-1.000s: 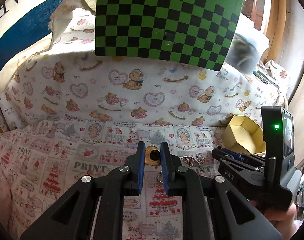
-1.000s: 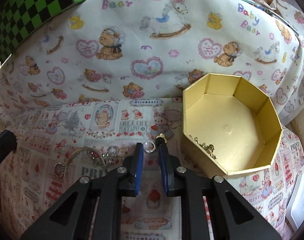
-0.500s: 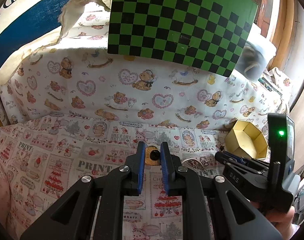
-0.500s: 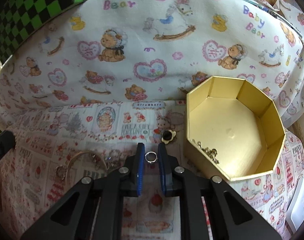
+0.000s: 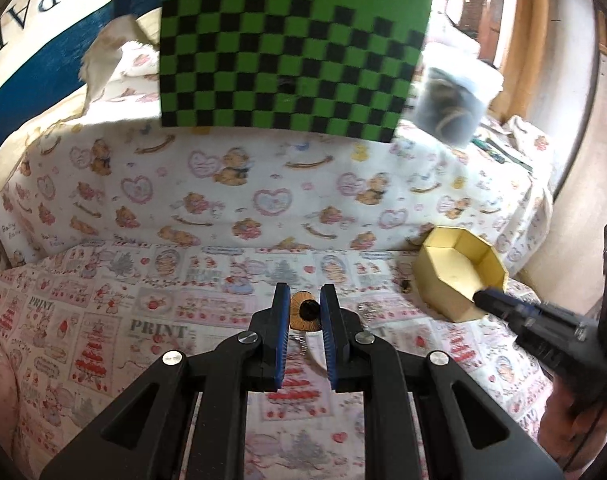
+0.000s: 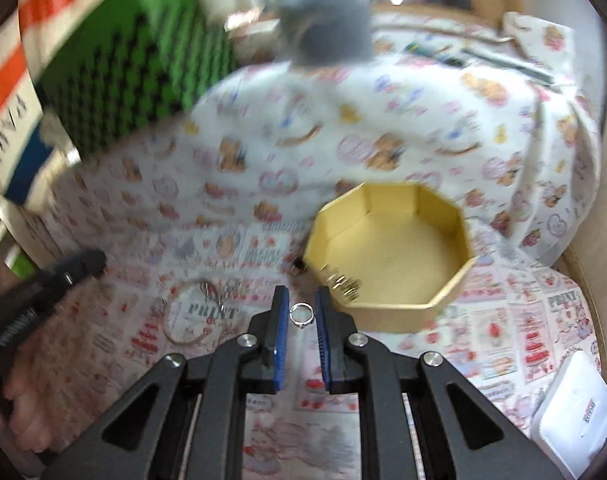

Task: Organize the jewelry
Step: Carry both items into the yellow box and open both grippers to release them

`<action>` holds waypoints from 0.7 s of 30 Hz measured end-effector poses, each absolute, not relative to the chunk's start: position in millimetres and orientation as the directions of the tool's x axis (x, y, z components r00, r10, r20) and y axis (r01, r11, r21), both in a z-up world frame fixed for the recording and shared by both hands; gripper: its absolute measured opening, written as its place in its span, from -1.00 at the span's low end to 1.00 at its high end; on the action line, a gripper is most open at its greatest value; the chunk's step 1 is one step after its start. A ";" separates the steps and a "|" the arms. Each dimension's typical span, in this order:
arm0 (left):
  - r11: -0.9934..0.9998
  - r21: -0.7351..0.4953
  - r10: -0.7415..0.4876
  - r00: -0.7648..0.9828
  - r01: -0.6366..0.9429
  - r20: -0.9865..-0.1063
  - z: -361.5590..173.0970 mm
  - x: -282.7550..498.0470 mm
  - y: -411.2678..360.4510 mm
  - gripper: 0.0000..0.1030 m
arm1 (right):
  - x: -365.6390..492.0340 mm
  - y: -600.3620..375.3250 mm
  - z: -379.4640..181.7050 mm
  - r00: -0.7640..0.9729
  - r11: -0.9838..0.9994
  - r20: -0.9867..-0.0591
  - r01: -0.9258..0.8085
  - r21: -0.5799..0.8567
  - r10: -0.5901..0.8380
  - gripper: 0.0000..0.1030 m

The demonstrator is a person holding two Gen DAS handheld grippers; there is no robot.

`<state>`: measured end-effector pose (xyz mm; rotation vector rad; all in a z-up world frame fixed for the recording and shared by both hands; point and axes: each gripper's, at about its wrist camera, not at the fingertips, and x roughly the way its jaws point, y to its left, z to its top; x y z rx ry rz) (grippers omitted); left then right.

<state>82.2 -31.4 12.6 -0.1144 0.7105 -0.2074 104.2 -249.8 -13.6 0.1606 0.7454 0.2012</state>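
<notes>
- Right wrist view: the right claw [image 6: 302,312] tips down toward the cloth [image 6: 523,320]. Its blue pads are pinched on a small silver ring [image 6: 301,314].
- The gold box [image 6: 391,316] sits just ahead and to the right of this claw. A bangle [image 6: 183,320] lies to its left.
- Left wrist view: the left claw [image 5: 305,310] also tips down, clamped on a round gold piece [image 5: 303,314] with a dark middle.
- The gold box is off to its right.
</notes>
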 end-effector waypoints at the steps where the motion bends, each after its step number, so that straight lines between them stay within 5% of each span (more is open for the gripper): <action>1: 0.972 -0.172 -0.234 0.742 0.161 -0.628 14.6 79.1 -34.6 -0.72 | 99.7 -260.3 -7.3 0.739 0.963 -0.625 -0.128 0.236 0.251 -0.76; 12: 0.953 -0.117 -0.297 0.776 0.281 -0.556 41.4 53.4 -80.7 -0.72 | 88.4 -325.9 9.6 0.816 0.925 -0.493 -0.124 0.360 0.301 -0.76; 21: 0.890 -0.261 -0.447 0.594 0.375 -0.669 30.0 126.0 -168.8 -0.72 | 108.0 -362.3 -15.2 0.816 0.866 -0.462 -0.090 0.491 0.347 -0.76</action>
